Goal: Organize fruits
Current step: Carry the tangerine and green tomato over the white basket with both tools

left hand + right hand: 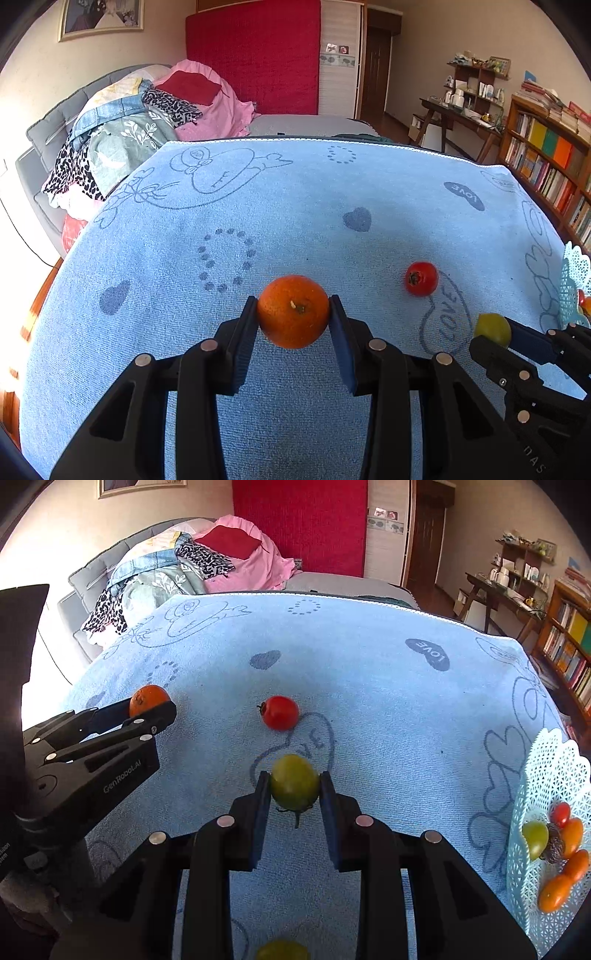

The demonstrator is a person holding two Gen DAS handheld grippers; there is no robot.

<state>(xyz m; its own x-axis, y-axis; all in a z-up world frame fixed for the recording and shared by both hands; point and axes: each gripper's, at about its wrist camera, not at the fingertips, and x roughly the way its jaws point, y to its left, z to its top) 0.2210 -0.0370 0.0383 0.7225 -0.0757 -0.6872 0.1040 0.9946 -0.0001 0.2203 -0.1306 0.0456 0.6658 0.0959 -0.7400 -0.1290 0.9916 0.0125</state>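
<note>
An orange [291, 328] is clamped between the pads of my left gripper [293, 306], which is shut on it just above the blue towel [295, 206]. In the right wrist view my right gripper [294, 775] is shut on a yellow-green tomato [294, 790], stem towards the camera. A red tomato [279, 712] lies loose on the towel beyond it, also seen as the red tomato [421, 278] right of the orange. The left gripper [153, 709] with its orange [147, 698] shows at the left. A white lattice basket [546, 768] at the right edge holds several small fruits.
Another yellow-green fruit [282, 950] lies at the bottom edge under my right gripper. The towel's far edge [295, 139] drops off towards a bed piled with clothes [147, 110]. A bookshelf [546, 158] stands at the right.
</note>
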